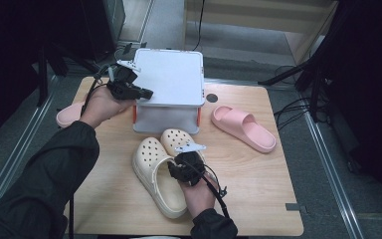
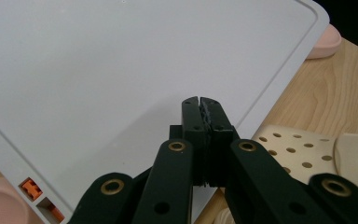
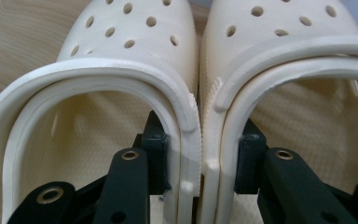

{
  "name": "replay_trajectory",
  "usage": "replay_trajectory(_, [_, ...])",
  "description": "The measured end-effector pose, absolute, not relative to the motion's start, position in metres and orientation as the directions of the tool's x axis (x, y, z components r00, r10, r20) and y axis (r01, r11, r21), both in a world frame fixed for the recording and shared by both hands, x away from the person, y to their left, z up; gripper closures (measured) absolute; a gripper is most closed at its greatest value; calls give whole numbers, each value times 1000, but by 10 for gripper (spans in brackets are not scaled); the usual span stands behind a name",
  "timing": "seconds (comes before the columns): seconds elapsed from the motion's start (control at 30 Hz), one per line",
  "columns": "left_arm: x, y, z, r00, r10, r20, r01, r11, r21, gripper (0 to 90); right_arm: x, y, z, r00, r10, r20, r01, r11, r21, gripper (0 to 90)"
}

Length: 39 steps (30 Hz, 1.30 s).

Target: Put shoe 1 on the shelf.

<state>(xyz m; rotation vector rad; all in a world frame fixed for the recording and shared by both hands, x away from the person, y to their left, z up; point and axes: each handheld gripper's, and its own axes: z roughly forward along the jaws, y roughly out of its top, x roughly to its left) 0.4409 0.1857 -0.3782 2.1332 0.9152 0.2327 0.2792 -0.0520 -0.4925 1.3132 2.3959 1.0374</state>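
Two cream clogs (image 1: 159,174) lie side by side at about six o'clock on the table (image 1: 258,199), toes pointing to twelve, just in front of the grey box (image 1: 166,119). The right gripper (image 1: 181,167) reaches down between them with one jaw inside each shoe: in the right gripper view the left jaw sits against the inner wall of the left clog (image 3: 98,93), the right jaw against the inner wall of the right clog (image 3: 298,93), so the two touching walls are pinched together between the pads. I judge that this is the grasping step, taking both clogs as a pair. The left gripper (image 1: 144,93), at about ten o'clock, has its jaws clenched with nothing visible between them; its tips lie at the left edge of the box's grey lid (image 2: 121,70), which appears raised above the box, but whether they touch it I cannot tell.

Next, probably, comes lifting the pair and carrying it into the box, which calls for a firm squeeze so neither shoe slips and a lid held high enough to clear them.

Count: two cream clogs, two pink slides (one (image 1: 243,127) at two o'clock, one (image 1: 69,114) at nine, partly behind the left hand), one box, one lid
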Motion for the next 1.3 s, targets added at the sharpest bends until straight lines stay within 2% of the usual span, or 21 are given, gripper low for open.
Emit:
replay_trajectory(0.27, [441,184,-378,716,686,-130,542,-429,723,893,289,-51,-473,-587,801,120,618,347,705,654])
replay_trajectory(0.43, [442,184,-377,709,690,-145,556,-420,717,895,309,-49,-464,-579,810,95,598,342,725,654])
replay_trajectory(0.73, [443,184,-376,705,693,-154,572,-426,701,896,348,-39,-463,-567,813,132,600,298,742,653])
replay_trajectory(0.97, [443,181,-374,713,690,-127,561,-452,694,896,373,-34,-462,-553,825,116,597,295,746,652])
replay_trajectory(1.3, [443,182,-375,708,692,-143,567,-436,699,896,397,-26,-466,-503,858,104,612,268,744,650])
